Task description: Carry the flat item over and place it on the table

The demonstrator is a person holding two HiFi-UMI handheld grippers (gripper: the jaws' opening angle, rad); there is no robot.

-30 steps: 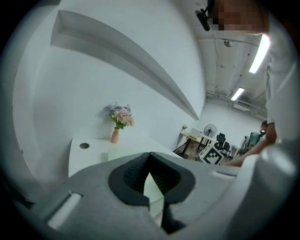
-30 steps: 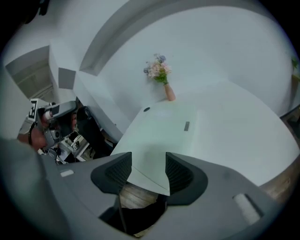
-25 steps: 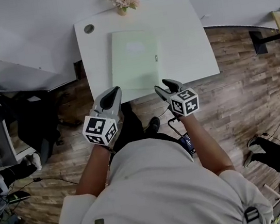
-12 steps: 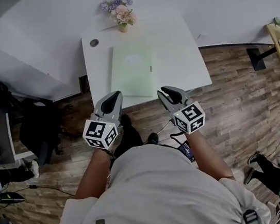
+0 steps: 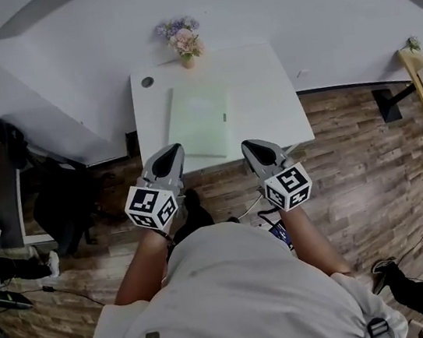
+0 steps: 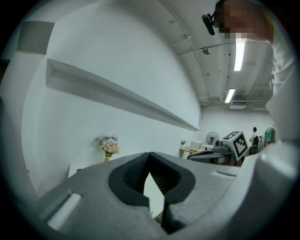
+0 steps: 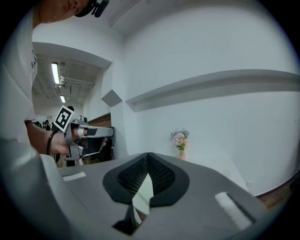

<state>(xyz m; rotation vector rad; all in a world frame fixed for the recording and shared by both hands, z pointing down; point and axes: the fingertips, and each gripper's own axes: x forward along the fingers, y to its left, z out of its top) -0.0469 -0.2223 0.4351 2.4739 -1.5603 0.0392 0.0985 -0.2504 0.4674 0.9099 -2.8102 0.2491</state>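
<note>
the left gripper point(image 6: 149, 156) has its jaws together, tips meeting, with nothing caught between them. the right gripper point(image 7: 148, 156) has just been closing and its jaws now sit tight together too, empty as well. behind each pair of tips a pale sliver shows through the gap, probably the table top, though we can't be sure at that angle.

from the head view, both grippers are held side by side in front of us, each with its marker cube toward us and its jaws pointing at the table point(image 5: 267, 93). their tips look to end about at the table's near edge, apart from the folder point(image 5: 199, 119).

the folder, pale green and flat, lies on the white table, left of the middle, its near edge close to the table's front edge. neither gripper touches it. a small vase of flowers point(image 5: 181, 41) stands at the table's far edge against the white wall. wooden floor point(image 5: 359, 158) spreads out to the right.
</note>
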